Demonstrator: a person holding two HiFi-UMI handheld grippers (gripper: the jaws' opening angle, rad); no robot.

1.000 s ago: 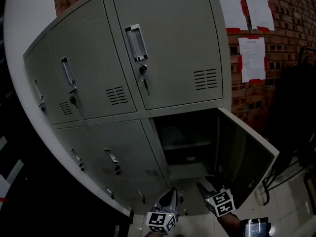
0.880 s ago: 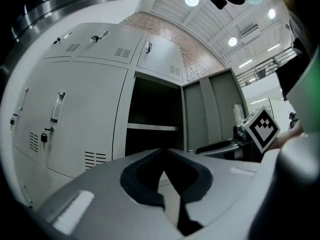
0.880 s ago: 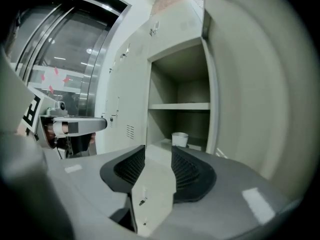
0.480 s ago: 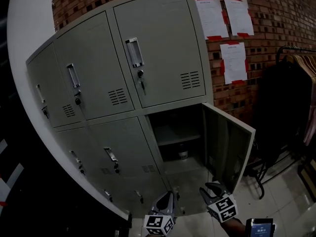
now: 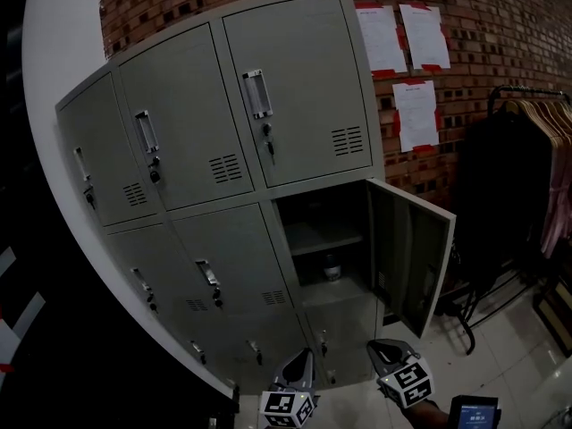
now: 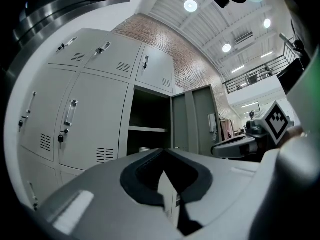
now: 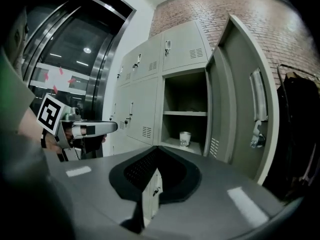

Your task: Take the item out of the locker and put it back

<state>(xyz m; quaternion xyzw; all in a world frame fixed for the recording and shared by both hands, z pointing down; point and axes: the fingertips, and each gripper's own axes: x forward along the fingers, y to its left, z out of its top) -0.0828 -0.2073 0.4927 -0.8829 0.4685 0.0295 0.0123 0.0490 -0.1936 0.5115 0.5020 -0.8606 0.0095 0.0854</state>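
Observation:
A grey locker bank stands against a brick wall. One lower compartment is open, its door swung out to the right. A small white cup sits on the compartment floor under a shelf; in the left gripper view only the cup's rim shows. Both grippers hang low in front of the locker, well short of it. My left gripper is shut and empty. My right gripper is also shut with nothing between its jaws.
The other locker doors are closed, with keys in their locks. Papers are taped to the brick wall. A clothes rack with dark garments stands at the right. A phone-like screen shows at the bottom edge. Metal lift doors lie left.
The view has drawn back from the locker, so the open compartment looks smaller and farther off, and the cup inside has come into sight. Both grippers stay low at the bottom edge.

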